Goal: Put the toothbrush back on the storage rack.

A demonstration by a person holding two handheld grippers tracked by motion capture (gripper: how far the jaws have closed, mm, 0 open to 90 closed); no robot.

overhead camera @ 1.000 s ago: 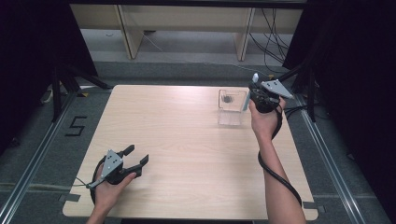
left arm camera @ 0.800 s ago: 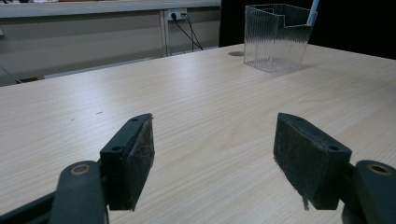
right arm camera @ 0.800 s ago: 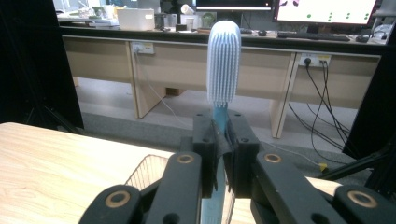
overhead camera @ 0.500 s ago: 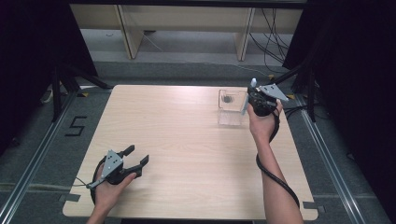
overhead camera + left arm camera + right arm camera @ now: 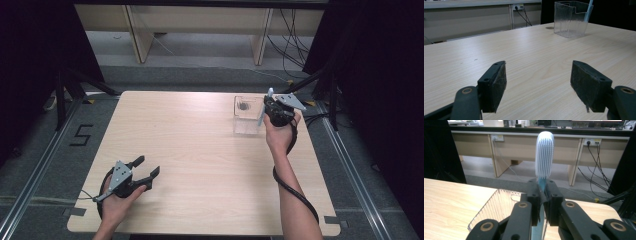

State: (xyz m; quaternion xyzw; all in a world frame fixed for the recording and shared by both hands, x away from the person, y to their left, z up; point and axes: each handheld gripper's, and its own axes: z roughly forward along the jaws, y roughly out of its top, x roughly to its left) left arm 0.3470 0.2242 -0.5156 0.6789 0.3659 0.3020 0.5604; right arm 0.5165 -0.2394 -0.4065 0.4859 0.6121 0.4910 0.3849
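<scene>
Right gripper view: right claw (image 5: pixel 543 195) pinches a pale blue silicone-bristled brush (image 5: pixel 544 155) upright, bristle head up, above the clear ribbed plastic box (image 5: pixel 496 206). High view: box at far right of light wooden table (image 5: pixel 200 165), dark speck inside. Left claw (image 5: pixel 147 167) spread, near edge.

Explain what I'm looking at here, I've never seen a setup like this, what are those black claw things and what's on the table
A person sits at a wooden table holding a two-jaw gripper tool in each hand. The high view looks down from above; the other two pictures come from cameras riding on each gripper. The left gripper rests near the table's front, jaws open and holding nothing. The right gripper is shut on a light blue brush with soft bristles, held upright at the edge of a clear ribbed plastic container, the one loose thing standing on the table.
</scene>
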